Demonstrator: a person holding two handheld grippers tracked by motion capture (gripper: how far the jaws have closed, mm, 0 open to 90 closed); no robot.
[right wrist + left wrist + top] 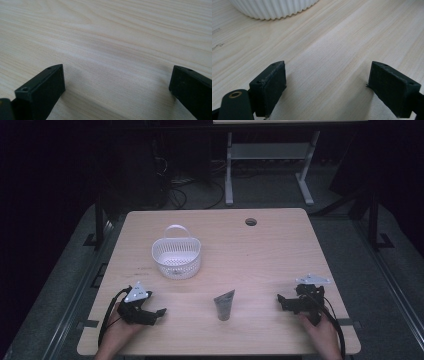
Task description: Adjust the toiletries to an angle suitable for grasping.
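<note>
A grey, wedge-shaped tube [224,304] lies near the front of the pale wood-grain surface [265,255], between the left gripper [156,314] and right gripper [283,302]; both rest with jaws spread, empty, likely poised to reach; a ribbed white plastic basket [176,257] sits farther back, left.

White basket [273,8] (ribbed wall) cut off by top edge

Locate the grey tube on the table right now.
High view: the grey tube lies near the table's front edge, between the left gripper and right gripper, front-right of the white basket.
</note>
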